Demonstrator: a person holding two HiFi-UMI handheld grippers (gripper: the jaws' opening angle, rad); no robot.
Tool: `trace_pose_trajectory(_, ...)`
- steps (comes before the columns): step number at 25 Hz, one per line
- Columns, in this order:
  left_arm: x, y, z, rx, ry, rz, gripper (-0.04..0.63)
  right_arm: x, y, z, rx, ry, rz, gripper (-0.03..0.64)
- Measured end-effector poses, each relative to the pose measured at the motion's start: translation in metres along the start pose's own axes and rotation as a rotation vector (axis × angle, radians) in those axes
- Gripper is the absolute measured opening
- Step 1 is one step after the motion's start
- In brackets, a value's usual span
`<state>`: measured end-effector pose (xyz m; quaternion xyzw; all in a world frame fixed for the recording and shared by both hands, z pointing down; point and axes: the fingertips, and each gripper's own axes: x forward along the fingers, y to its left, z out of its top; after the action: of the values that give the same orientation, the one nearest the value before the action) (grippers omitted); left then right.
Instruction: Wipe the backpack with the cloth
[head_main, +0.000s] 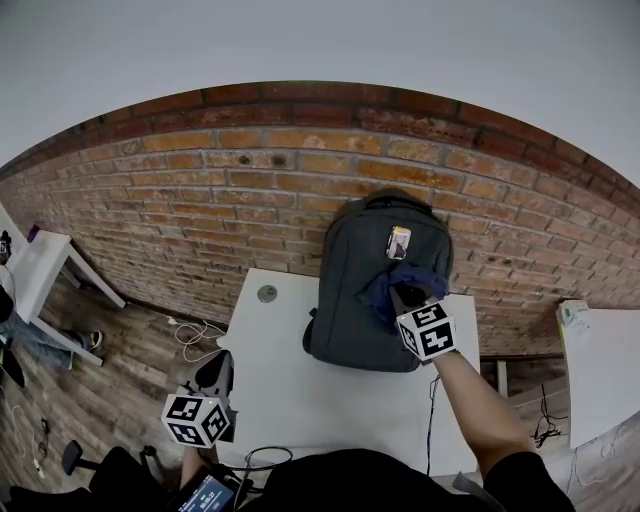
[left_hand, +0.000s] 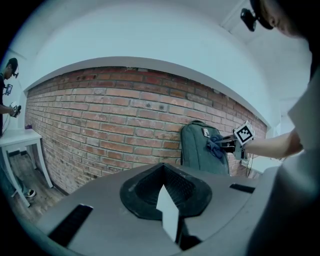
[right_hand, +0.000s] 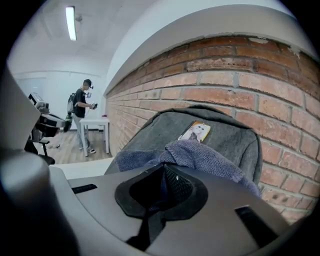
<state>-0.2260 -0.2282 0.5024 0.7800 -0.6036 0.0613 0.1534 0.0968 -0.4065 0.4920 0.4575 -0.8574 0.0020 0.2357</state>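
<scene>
Brick wall, backpack, picture tag, right gripper clamping cloth

- Head view: steeply down over table and backpack.
- Left gripper view: faces the backpack from well off, perhaps low.
- Right gripper view: close up; all three share it.

The backpack stands on the table straight ahead of the right gripper, backed against the brick wall. The cloth sits in that gripper's jaws (pressed on the backpack's front). The left gripper hangs well to its left, at the table's left edge.
</scene>
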Motion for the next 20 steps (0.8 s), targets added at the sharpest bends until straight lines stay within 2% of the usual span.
trace_pose_trajectory(5, 0.0, 0.001, 0.003, 0.006, -0.004, 0.0, -0.003, -0.009, 0.031, -0.028, 0.046, 0.004, 0.065, 0.009)
trace_pose_trajectory(12, 0.004, -0.005, 0.007, 0.023, -0.002, -0.016, -0.003, -0.024, 0.067, -0.065, 0.007, 0.023, 0.149, 0.009)
trace_pose_trajectory(16, 0.003, -0.006, 0.009, 0.029, -0.006, -0.017, -0.003, -0.032, 0.083, -0.081, 0.02, 0.032, 0.192, 0.009)
trace_pose_trajectory(20, 0.002, -0.008, 0.011, 0.034, -0.01, -0.018, -0.003, -0.037, 0.104, -0.109, -0.012, 0.084, 0.243, 0.009)
